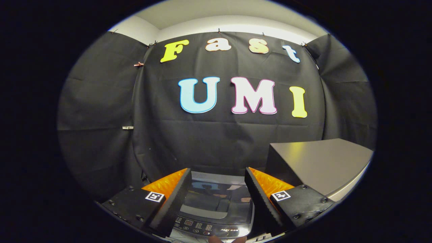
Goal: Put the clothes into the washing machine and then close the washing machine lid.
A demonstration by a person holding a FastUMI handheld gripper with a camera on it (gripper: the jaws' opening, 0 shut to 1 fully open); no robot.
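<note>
Black cloth backs the glossy-lidded washing machine [216, 206] between the spread tool's [217, 189] ridged fingers [175, 199].

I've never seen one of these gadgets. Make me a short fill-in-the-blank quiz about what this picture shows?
1. The tool has its two fingers spread ____, with nothing held between them.
2. Between and just beyond the fingers sits the small top-loading washing machine, its glossy dark lid ____.
3. A row of buttons on the control panel runs along the machine's ____ edge.
4. The grey flat-topped box stands to the tool's ____.

Missing words: open; closed; near; right
</note>
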